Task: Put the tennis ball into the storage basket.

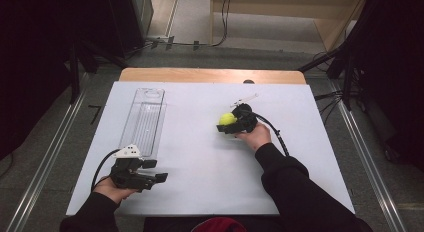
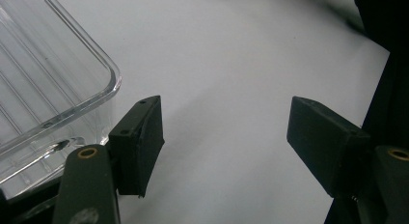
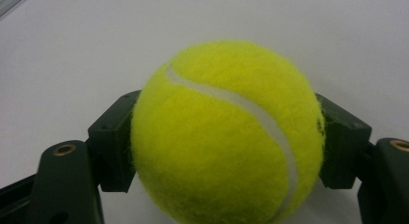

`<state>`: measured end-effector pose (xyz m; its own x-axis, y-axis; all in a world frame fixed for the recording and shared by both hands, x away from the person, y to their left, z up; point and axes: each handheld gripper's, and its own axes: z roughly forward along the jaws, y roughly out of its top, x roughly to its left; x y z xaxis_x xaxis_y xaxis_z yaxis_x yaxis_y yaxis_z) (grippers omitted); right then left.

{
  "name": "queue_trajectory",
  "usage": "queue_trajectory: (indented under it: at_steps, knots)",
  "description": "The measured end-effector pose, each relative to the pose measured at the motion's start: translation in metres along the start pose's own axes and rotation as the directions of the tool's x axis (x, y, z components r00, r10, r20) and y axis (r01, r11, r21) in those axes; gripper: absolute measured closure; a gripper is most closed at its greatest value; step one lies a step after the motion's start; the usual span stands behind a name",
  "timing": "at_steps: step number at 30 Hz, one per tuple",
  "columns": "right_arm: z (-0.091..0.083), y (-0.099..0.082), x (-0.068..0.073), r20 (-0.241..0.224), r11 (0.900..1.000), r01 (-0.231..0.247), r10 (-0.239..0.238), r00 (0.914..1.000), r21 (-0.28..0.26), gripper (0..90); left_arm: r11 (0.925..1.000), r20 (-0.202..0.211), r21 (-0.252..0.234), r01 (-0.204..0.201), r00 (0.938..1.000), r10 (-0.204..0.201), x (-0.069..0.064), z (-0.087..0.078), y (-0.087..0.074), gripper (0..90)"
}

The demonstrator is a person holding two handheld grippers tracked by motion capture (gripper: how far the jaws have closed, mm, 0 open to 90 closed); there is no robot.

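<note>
A yellow-green tennis ball [image 1: 227, 118] sits between the jaws of my right gripper [image 1: 232, 124] at the middle right of the white board [image 1: 200, 167]. In the right gripper view both black pads press on the sides of the tennis ball [image 3: 226, 137], so the right gripper [image 3: 226, 144] is shut on it. Near the front left corner my left gripper [image 1: 156, 170] stands open with nothing between its fingers. In the left gripper view the left gripper [image 2: 224, 137] has its jaws wide apart over bare white board, just right of the clear tray's corner [image 2: 72, 64].
A long clear plastic tray [image 1: 142, 119] lies lengthwise on the left of the board, its near end beside my left gripper. A thin pale stick-like object [image 1: 245, 99] lies just beyond the right gripper. The wooden table edge [image 1: 210, 75] shows behind the board.
</note>
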<state>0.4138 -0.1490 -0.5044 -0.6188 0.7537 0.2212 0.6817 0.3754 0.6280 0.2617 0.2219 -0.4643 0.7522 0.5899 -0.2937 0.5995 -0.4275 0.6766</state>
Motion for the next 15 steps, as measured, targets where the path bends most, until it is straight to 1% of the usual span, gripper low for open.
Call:
queue_trajectory:
  at_steps: [1, 3, 7, 15]
  knots:
    - [-0.0002, 0.0003, 0.0012, 0.007, 0.9999, 0.011, -0.011, 0.9999, 0.004, 22.8, 1.0000, -0.002, 0.001, 0.000, 1.0000, 0.000, -0.0001, -0.0001, 0.0000, 29.6]
    - [-0.0004, 0.0005, 0.0013, 0.007, 0.9999, 0.011, -0.011, 0.9999, 0.007, 23.0, 1.0000, -0.002, 0.001, 0.000, 1.0000, 0.000, -0.0002, -0.0001, 0.0001, 29.6]
    - [-0.0007, 0.0006, 0.0003, 0.000, 0.9999, 0.008, -0.008, 1.0000, 0.009, 23.1, 1.0000, -0.001, 0.001, -0.002, 1.0000, 0.002, -0.0002, 0.0000, 0.0001, 29.6]
    - [-0.0020, 0.0015, -0.0001, 0.002, 1.0000, 0.003, -0.003, 1.0000, 0.002, 23.2, 1.0000, 0.000, 0.001, 0.000, 1.0000, 0.000, -0.0003, -0.0002, 0.0001, 29.5]
